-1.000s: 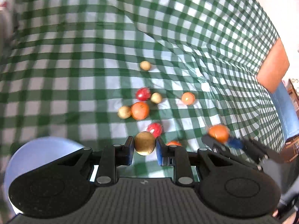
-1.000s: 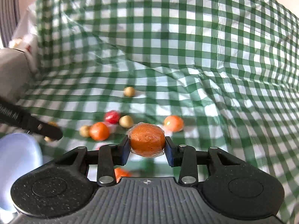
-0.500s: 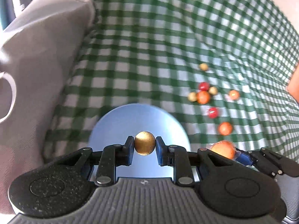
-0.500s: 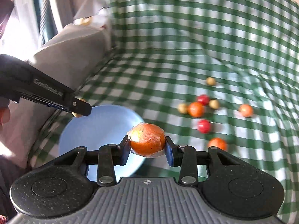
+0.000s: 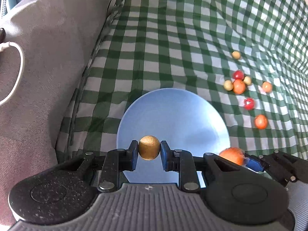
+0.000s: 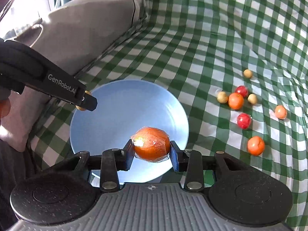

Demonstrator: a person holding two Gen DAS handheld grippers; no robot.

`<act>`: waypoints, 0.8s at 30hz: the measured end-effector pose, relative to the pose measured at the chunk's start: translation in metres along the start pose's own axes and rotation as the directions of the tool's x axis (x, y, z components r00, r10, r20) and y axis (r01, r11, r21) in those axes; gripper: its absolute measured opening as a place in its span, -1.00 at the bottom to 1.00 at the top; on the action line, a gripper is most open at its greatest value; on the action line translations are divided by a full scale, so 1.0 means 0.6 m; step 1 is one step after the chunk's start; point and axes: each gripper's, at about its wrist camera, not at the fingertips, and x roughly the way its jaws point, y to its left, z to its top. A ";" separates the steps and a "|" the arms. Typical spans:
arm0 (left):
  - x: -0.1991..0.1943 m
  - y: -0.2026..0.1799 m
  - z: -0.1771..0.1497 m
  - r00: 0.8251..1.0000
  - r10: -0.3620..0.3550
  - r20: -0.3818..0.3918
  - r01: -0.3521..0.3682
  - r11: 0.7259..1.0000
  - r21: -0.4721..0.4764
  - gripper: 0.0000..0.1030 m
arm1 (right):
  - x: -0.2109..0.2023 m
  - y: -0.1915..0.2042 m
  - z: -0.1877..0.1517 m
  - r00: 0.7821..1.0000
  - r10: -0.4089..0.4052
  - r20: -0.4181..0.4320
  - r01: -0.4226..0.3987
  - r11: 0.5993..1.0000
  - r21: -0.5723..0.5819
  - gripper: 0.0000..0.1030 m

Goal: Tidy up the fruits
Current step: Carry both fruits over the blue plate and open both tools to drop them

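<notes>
Green-checked cloth (image 5: 173,38) carried a blue plate (image 6: 119,104) near its left edge. My left gripper (image 5: 149,147) pinched a small, hard-looking golden fruit (image 5: 149,147) across its middle; my right gripper (image 6: 152,147) clamped a film-wrapped orange (image 6: 152,147), probably slippery and soft, over the plate.

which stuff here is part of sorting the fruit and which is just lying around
Part of the job: golden-brown fruit in left gripper, wrapped orange fruit in right gripper, blue plate, loose fruits on the cloth.
Lying about: grey bag, checked cloth.
</notes>
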 end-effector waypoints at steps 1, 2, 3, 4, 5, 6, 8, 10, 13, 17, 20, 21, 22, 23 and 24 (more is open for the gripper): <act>0.005 0.000 0.000 1.000 0.006 -0.004 -0.006 1.000 0.004 -0.48 | 0.006 0.001 0.000 1.000 -0.001 -0.007 0.001 1.000 -0.005 -0.23; 0.009 0.000 0.000 1.000 0.011 -0.006 -0.011 1.000 0.007 -0.48 | 0.010 0.001 0.000 1.000 -0.002 -0.011 0.002 1.000 -0.008 -0.23; 0.014 0.000 0.001 1.000 0.017 -0.009 -0.017 1.000 0.010 -0.48 | 0.014 0.002 0.001 1.000 -0.001 -0.015 0.001 1.000 -0.013 -0.23; 0.018 0.000 0.002 1.000 0.021 -0.012 -0.021 1.000 0.013 -0.48 | 0.019 0.002 0.002 1.000 -0.001 -0.019 0.000 1.000 -0.016 -0.23; 0.021 0.000 0.003 1.000 0.024 -0.014 -0.024 1.000 0.015 -0.48 | 0.023 0.002 0.002 1.000 0.000 -0.023 0.000 1.000 -0.017 -0.23; 0.026 -0.001 0.005 0.999 0.030 -0.016 -0.029 0.999 0.018 -0.48 | 0.027 0.003 0.003 1.000 0.002 -0.027 -0.002 1.000 -0.020 -0.23; 0.033 -0.002 0.009 0.999 0.037 -0.018 -0.037 0.999 0.027 -0.48 | 0.034 0.004 0.008 1.000 0.001 -0.029 -0.002 1.000 -0.026 -0.22; 0.039 -0.004 0.016 0.998 0.050 -0.022 -0.049 0.998 0.036 -0.31 | 0.040 0.004 0.013 1.000 0.000 -0.030 -0.001 0.999 -0.033 -0.22; 0.031 -0.004 0.026 0.998 0.055 -0.023 -0.055 0.998 0.021 0.82 | 0.047 0.004 0.024 0.999 0.006 -0.037 -0.007 0.999 -0.032 -0.05; -0.013 -0.002 0.022 0.998 0.054 0.041 -0.053 0.998 -0.017 0.99 | 0.017 0.007 0.035 1.000 0.000 0.003 0.000 1.000 -0.025 0.67; -0.039 0.000 0.009 0.999 0.036 0.015 -0.035 0.999 -0.015 0.99 | -0.017 0.011 0.026 1.000 -0.021 0.015 0.022 0.999 -0.046 0.79; -0.049 0.001 0.001 0.999 0.044 0.009 -0.044 0.999 -0.018 0.99 | -0.029 0.011 0.020 1.000 -0.024 0.012 0.025 0.999 -0.045 0.81; -0.058 0.001 -0.007 0.999 0.053 0.005 -0.053 0.998 -0.019 0.99 | -0.042 0.011 0.013 1.000 -0.026 0.007 0.026 0.999 -0.040 0.82; -0.068 0.002 -0.017 0.998 0.059 0.003 -0.059 0.998 -0.018 0.99 | -0.054 0.010 0.006 1.000 -0.026 0.004 0.026 0.999 -0.033 0.83; -0.078 0.003 -0.028 0.998 0.062 0.000 -0.062 0.998 -0.017 0.99 | -0.067 0.009 -0.002 1.000 -0.027 0.001 0.027 0.999 -0.023 0.84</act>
